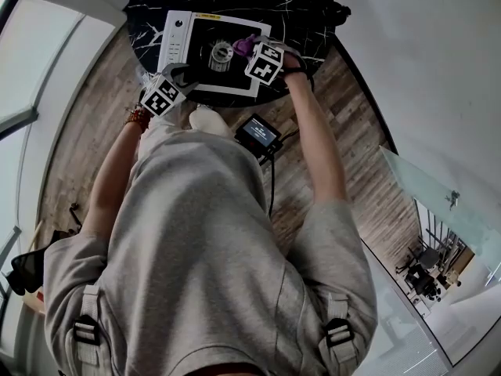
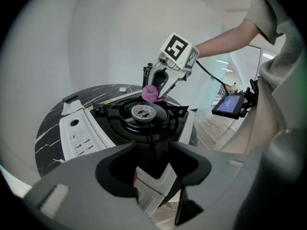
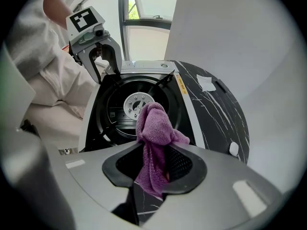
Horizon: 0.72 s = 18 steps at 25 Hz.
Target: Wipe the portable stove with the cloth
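Cloth: purple terry cloth point(image 3: 154, 128), bunched, over the black top of the portable stove point(image 1: 175, 42), just beside the burner point(image 2: 144, 112); whether it touches the surface cannot be told.
Cloth handling: judged soft, light and limp; should mould to ridges but may snag on the pan supports. Best pinched at a bunched fold, leaving a free wad to wipe with.
Stove: on the round black marble table point(image 1: 307, 6); judged stiff, fairly light and liable to slide under wiping, so best steadied at a corner.
Right gripper point(image 3: 156, 151): jaws narrow, clamped on the cloth's middle; 1 tuft stands past the tips, 1 tail hangs behind them.
Left gripper point(image 2: 151, 150): jaws wide, apparently closed on the stove's near white corner, bracing it.
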{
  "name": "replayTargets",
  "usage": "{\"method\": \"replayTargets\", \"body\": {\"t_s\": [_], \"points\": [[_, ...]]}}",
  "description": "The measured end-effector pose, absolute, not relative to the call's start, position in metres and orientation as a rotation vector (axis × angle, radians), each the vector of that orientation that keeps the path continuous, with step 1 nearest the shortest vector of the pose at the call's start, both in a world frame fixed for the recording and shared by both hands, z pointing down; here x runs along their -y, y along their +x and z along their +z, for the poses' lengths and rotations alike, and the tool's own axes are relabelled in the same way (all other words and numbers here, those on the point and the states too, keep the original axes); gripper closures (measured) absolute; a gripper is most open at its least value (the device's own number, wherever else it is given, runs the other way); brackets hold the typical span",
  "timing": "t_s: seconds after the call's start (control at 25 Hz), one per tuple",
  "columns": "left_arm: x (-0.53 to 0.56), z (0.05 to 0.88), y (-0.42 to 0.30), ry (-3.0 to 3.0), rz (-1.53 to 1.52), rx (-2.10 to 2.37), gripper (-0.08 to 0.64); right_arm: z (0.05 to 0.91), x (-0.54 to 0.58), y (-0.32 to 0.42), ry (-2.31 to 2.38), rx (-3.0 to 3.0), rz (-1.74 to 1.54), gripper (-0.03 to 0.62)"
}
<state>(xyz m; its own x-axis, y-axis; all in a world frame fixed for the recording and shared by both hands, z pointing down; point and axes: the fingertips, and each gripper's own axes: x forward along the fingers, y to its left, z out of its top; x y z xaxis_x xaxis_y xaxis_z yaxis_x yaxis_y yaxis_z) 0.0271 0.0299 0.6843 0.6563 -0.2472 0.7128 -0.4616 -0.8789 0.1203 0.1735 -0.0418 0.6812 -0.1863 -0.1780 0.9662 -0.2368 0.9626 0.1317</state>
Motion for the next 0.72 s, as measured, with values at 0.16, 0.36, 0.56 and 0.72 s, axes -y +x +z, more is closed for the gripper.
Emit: {"method": "replayTargets", "body": {"t_s": [0.16,0.36,0.56,0.72], "points": [[-0.031,0.687,0.028,2.585,1.047,0.568,0.364,0.682,0.039,0.174,0.300,1.769,0.058,0.468],[-0.031,0.686,0.027,2.587,1.051,0.574,0.364,0.681,0.035,0.172,0.305,1.775,0.066,0.468],[-0.030,0.685,0.027,2.586,1.050,0.575,0.368,0.680,0.030,0.173,0.308,1.779,0.076,0.468],[-0.029,0.686,0.026,2.587,1.049,0.578,0.370,0.681,0.026,0.173,0.308,1.781,0.078,0.468]]}}
